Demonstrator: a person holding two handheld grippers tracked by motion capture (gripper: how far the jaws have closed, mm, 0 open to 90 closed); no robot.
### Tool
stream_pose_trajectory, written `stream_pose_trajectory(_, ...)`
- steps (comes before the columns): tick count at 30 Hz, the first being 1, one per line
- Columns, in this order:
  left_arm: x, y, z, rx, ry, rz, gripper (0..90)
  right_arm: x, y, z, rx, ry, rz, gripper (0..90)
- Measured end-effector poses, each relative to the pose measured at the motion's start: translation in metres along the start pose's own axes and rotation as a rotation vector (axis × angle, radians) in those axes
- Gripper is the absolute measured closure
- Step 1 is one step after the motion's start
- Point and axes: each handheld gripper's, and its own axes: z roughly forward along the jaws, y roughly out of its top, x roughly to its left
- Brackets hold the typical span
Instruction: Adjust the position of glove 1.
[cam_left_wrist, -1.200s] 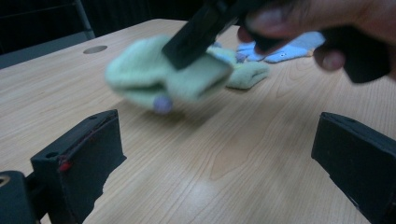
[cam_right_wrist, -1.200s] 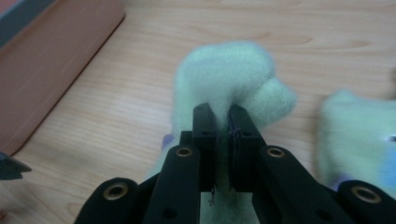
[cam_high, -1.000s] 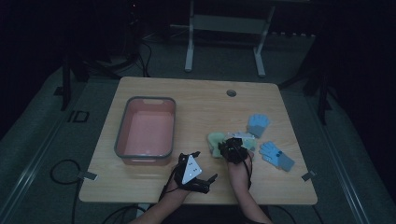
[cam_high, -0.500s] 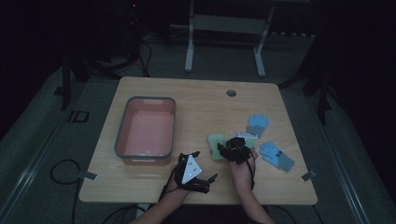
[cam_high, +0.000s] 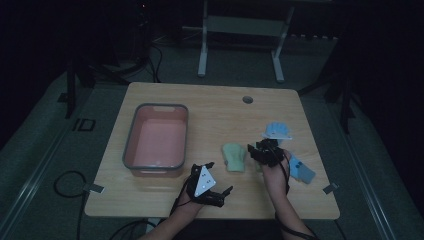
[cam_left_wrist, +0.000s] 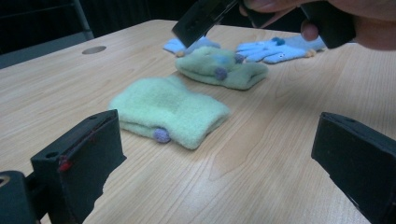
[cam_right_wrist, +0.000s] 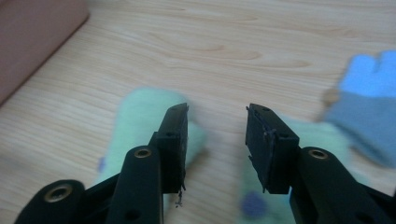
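Green mittens (cam_left_wrist: 170, 112), no readable label, beneath right gripper (cam_right_wrist: 215, 140), fingers parted, empty; left gripper (cam_left_wrist: 224, 158) fingers wide.

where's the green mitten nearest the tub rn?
High view: the nearer green mitten lies flat on the table, right of the pink tub, just left of the right claw and untouched.
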Motion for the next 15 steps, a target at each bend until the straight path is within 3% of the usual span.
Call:
stream_pose_trajectory(6, 0.0, 0.0, 0.0, -0.001, 0.002, 0.0, 2.1, -0.025, -0.003, -0.004, 0.018, -0.046, -0.045, 61.8)
stream_pose_trajectory(11, 0.0, 0.0, 0.0, 0.001, 0.002, -0.001, 2.1, -0.042, -0.01, -0.006, 0.042, -0.05, -0.025, 63.0)
stream_pose_trajectory(15, 0.0, 0.0, 0.0, 0.001, 0.004, -0.002, 2.1, -0.046, -0.018, -0.001, 0.066, -0.038, 0.001, 62.6)
